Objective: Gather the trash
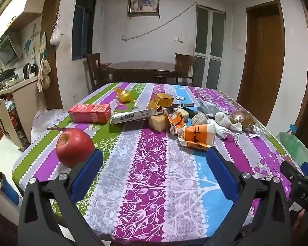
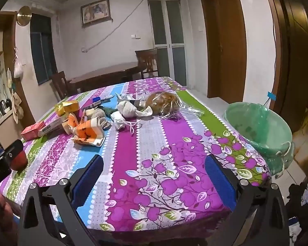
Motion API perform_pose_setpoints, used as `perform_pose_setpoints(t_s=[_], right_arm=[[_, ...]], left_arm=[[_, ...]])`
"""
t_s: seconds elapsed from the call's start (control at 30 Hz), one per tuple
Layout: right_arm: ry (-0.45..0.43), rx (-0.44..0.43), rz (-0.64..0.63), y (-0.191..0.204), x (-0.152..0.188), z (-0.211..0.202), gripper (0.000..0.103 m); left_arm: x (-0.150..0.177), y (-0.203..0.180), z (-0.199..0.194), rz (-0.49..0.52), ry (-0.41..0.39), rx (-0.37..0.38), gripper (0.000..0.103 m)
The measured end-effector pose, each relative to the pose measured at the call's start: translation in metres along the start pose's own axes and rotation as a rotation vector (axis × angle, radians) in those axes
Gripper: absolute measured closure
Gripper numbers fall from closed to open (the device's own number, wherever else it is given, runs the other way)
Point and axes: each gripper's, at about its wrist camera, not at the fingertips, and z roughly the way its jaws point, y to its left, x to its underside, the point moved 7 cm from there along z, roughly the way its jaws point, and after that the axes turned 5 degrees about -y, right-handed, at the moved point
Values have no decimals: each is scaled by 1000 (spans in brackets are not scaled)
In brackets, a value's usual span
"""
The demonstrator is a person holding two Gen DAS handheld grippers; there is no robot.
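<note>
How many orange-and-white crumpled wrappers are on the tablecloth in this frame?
2. One orange-and-white wrapper lies nearest the grippers, at the front of the pile; the second sits just behind it, against the pale block. More may be hidden under the clutter.

My table wears a striped purple, green and blue floral cloth [image 1: 152, 164]. On it lie a red apple [image 1: 75, 147], a red carton [image 1: 89, 113], a crumpled orange-and-white wrapper [image 1: 197, 138], gold foil packets [image 1: 162, 100] — and bagged brown bread [image 2: 164, 103].
</note>
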Motion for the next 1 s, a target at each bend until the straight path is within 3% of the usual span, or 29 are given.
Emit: perform_pose_setpoints(t_s=[0.17, 0.37, 0.7, 1.0], right_arm=[[1, -29, -5, 3, -1, 1, 4], [-14, -74, -43, 14, -4, -5, 4], [0, -106, -28, 19, -5, -4, 4], [-15, -140, -40, 39, -11, -4, 4]], left_arm=[[0, -11, 6, 27, 30, 28, 6], [-5, -12, 1, 21, 0, 33, 6], [-2, -19, 3, 59, 26, 57, 6], [-10, -9, -8, 89, -22, 36, 6]])
